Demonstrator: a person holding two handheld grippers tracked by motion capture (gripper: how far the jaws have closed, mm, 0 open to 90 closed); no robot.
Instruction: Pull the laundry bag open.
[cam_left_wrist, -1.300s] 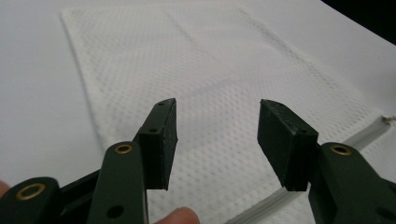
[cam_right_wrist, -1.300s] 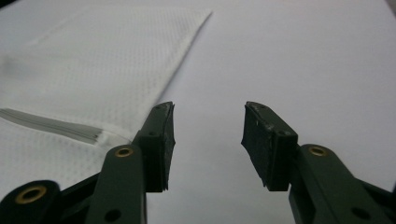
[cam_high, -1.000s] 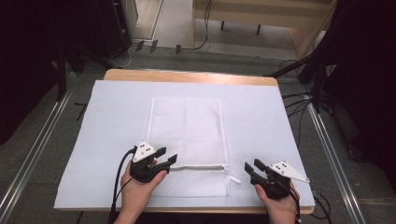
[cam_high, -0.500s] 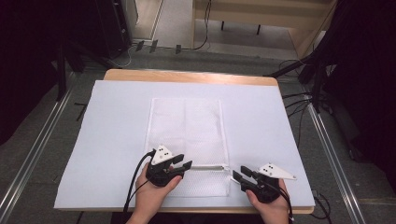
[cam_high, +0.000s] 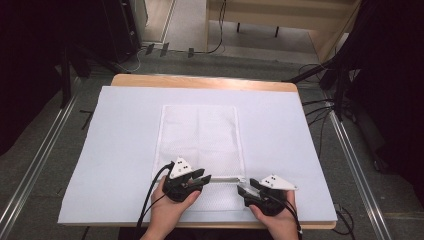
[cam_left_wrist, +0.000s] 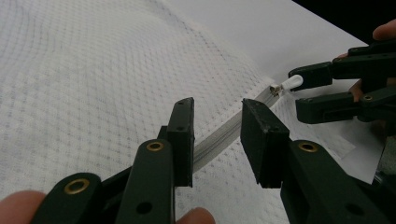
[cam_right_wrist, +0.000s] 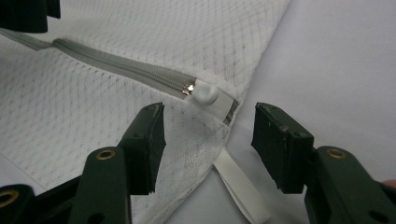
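While both tongs stood open at the lower middle of the high view, the mesh bag (cam_high: 200, 145) lay flat at centre; the right gripper (cam_right_wrist: 208, 142) could miss the small zipper pull (cam_right_wrist: 204, 94), and the left gripper (cam_left_wrist: 217, 140) could bunch thin mesh

A wooden worktop (cam_high: 200, 82) under a white sheet (cam_high: 125, 130) stands on grey floor (cam_high: 190, 60); metal rails (cam_high: 35, 165) run both sides, cables (cam_high: 320, 107) trail at right.
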